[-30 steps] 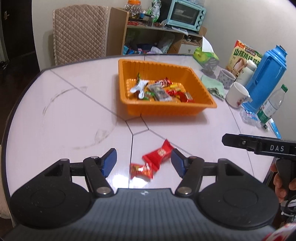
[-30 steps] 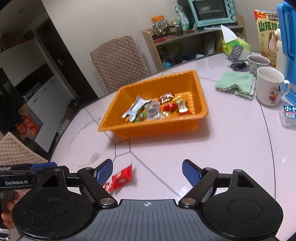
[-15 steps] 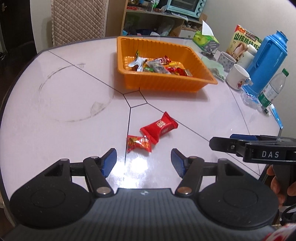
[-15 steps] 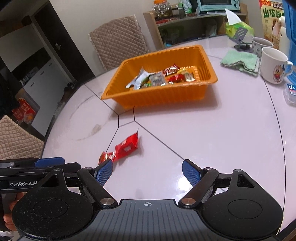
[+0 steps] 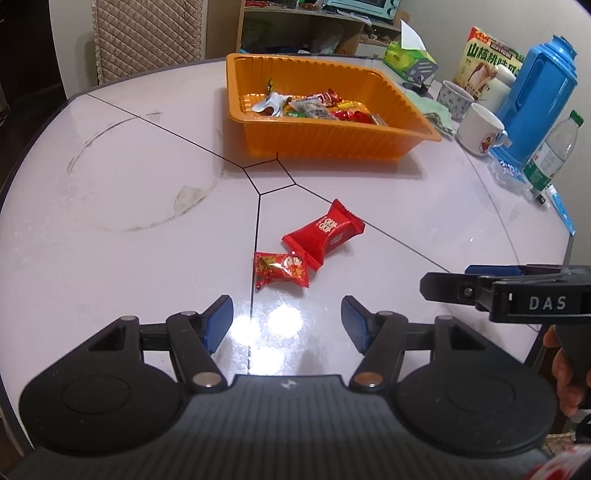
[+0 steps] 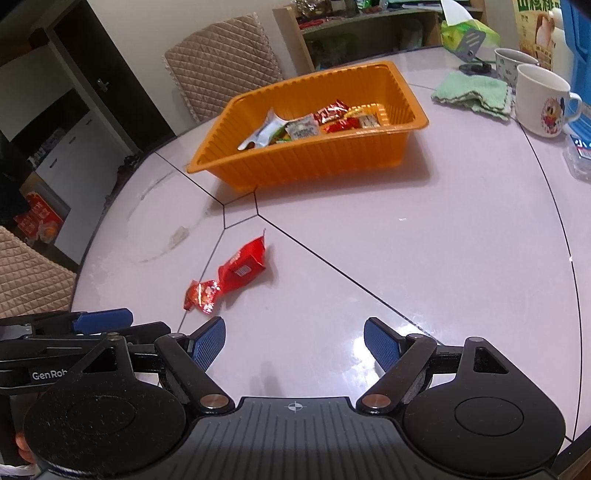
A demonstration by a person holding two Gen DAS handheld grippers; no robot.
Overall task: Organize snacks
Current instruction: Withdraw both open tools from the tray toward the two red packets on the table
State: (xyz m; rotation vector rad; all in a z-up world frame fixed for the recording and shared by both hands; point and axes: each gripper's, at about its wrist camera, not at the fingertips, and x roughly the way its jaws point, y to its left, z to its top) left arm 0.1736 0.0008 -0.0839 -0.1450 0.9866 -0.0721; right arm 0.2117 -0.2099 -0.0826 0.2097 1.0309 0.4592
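Left tongs (image 5: 287, 319) and right tongs (image 6: 294, 345) spread wide, gripping nothing, above pale tabletop (image 5: 110, 206); 2 red wrapped candies (image 5: 323, 232) touching, just ahead of left tongs, short of orange tray (image 5: 317, 138) of snacks.

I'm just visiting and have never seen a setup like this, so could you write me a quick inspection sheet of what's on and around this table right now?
Surface: pale round table with dark seam lines and a faint ring stain.
Job's things: orange tray holding mixed wrapped snacks; large red snack packet and small red candy lying on the table, touching each other.
Clutter: two mugs, green cloth, blue thermos, water bottle, tissue box, snack box.
Grippers: left gripper open, empty, just short of the candy; right gripper open, empty.
Cables: nothing seen.
Surroundings: quilted chairs, shelf with a toaster oven.
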